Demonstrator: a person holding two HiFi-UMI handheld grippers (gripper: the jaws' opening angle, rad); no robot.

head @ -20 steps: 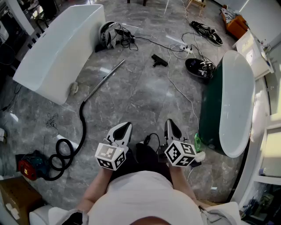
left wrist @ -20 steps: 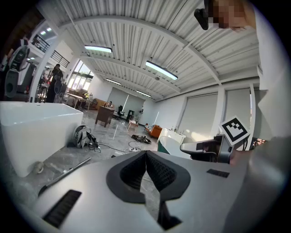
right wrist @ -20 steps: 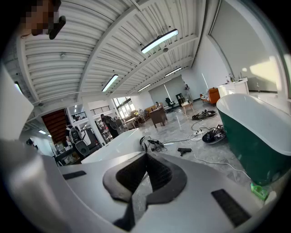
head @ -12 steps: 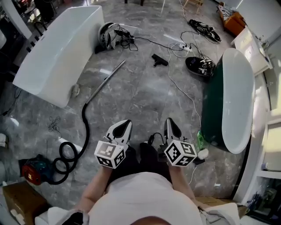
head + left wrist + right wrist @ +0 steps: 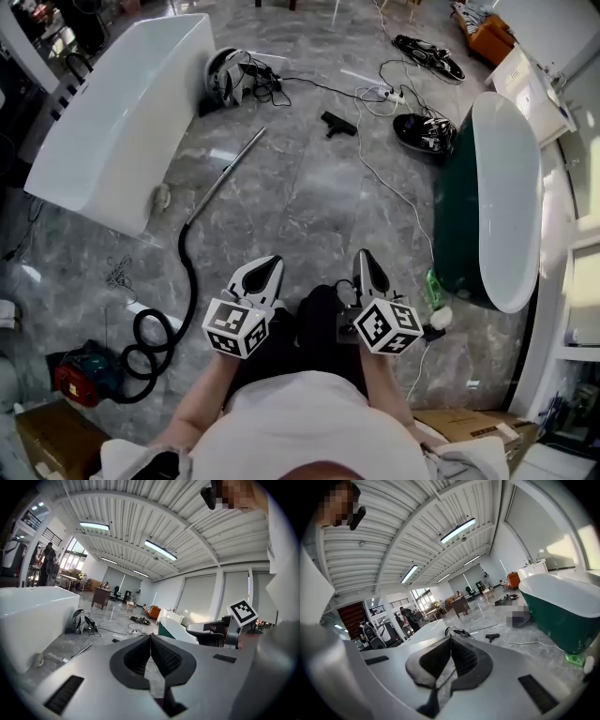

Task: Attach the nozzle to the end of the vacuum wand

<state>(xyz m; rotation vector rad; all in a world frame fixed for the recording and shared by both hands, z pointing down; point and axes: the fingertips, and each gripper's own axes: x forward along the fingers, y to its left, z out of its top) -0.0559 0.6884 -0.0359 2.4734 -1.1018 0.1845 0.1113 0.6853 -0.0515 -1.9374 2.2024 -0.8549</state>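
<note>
A silver vacuum wand (image 5: 225, 172) lies on the grey marble floor ahead and to the left, joined to a black hose (image 5: 184, 272) that coils back to a red vacuum body (image 5: 82, 373) at the lower left. The black nozzle (image 5: 338, 125) lies apart on the floor further off, right of the wand's far end; it also shows in the right gripper view (image 5: 492, 637). My left gripper (image 5: 265, 273) and right gripper (image 5: 367, 269) are both held close to my body, shut and empty, far from wand and nozzle.
A white bathtub (image 5: 117, 112) stands at the left and a dark green bathtub (image 5: 487, 202) at the right. Cables with a power strip (image 5: 389, 94) run across the floor beyond the nozzle. A helmet-like object (image 5: 225, 75) lies near the white tub. A cardboard box (image 5: 52, 441) sits at lower left.
The view has shifted a little: the floor items sit slightly higher and further left in the frame. Both grippers keep their places in front of my body, still shut.
</note>
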